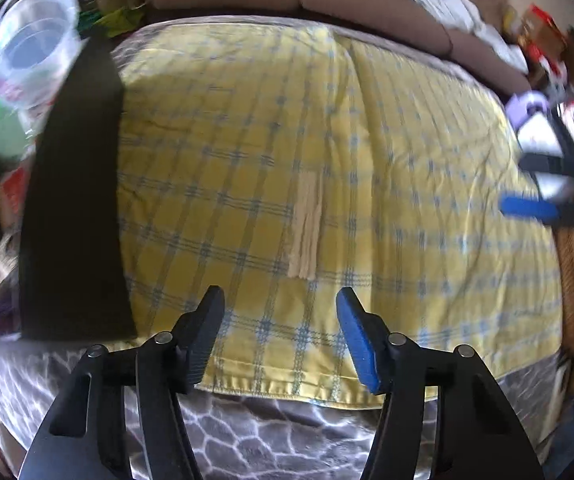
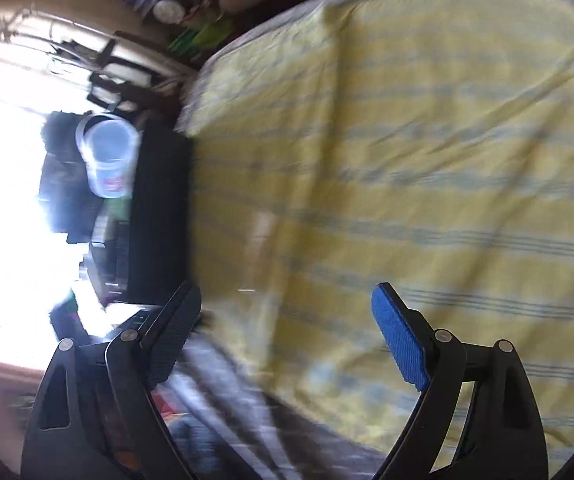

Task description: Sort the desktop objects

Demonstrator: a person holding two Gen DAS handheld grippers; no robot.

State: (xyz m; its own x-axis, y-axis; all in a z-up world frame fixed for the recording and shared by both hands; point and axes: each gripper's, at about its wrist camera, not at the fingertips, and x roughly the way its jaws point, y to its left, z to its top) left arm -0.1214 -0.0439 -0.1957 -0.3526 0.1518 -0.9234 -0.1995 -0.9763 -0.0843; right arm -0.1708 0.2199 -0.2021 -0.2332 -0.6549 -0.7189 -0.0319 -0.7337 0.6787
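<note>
A bundle of pale flat sticks (image 1: 306,226) lies on the yellow checked cloth (image 1: 407,152), just beyond my left gripper (image 1: 281,300). That gripper points down at the cloth, open, with nothing between its fingers. A long black flat object (image 1: 75,200) lies along the cloth's left edge. At the right rim of the left wrist view, one blue pad (image 1: 527,208) of the other gripper shows. The right wrist view is blurred. There my right gripper (image 2: 291,296) stands open and empty over the cloth (image 2: 407,160), with the pale sticks (image 2: 263,224) a faint smear and the black object (image 2: 159,216) to the left.
A clear plastic tub (image 1: 35,48) stands past the black object, also seen in the right wrist view as the tub (image 2: 107,152). A grey patterned blanket (image 1: 267,440) shows under the cloth's near edge. Brown cushions (image 1: 367,0) and clutter line the far side. Bright window glare fills the left of the right wrist view.
</note>
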